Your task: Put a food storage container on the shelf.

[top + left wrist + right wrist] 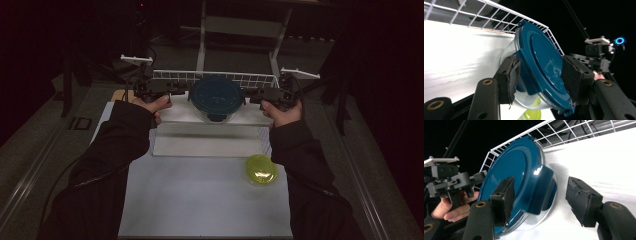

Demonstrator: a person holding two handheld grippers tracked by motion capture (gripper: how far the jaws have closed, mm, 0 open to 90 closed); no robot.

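- So, the landmark here is the clear round container with the blue lid (216,96), standing on a white tray (210,145) on the tabletop (200,200), right against the white wire rack (215,77) that runs behind it.
- The left tongs (177,91) come at the container from its left side. In the left gripper view the two black pads straddle the rim of the blue lid (541,67), one pad over the clear wall and the other over the lid's face. They are part-open, and I cannot tell whether the pads press on the container or merely flank it.
- The right tongs (255,96) come in from the container's right side. In the right gripper view one pad (505,195) lies close against the lid's face (511,177), while the other pad stands well clear of the container over the white tray, so these tongs are open and grip nothing.
- A small yellow-green lidded bowl (261,169) sits on the tabletop in front of the container and to its right, well apart from it, just past the tray's front corner.
- The person's hands, in dark sleeves, hold each tool level, either side of the container.
- No brand, label or writing can be read on the lid, the container or the tray.
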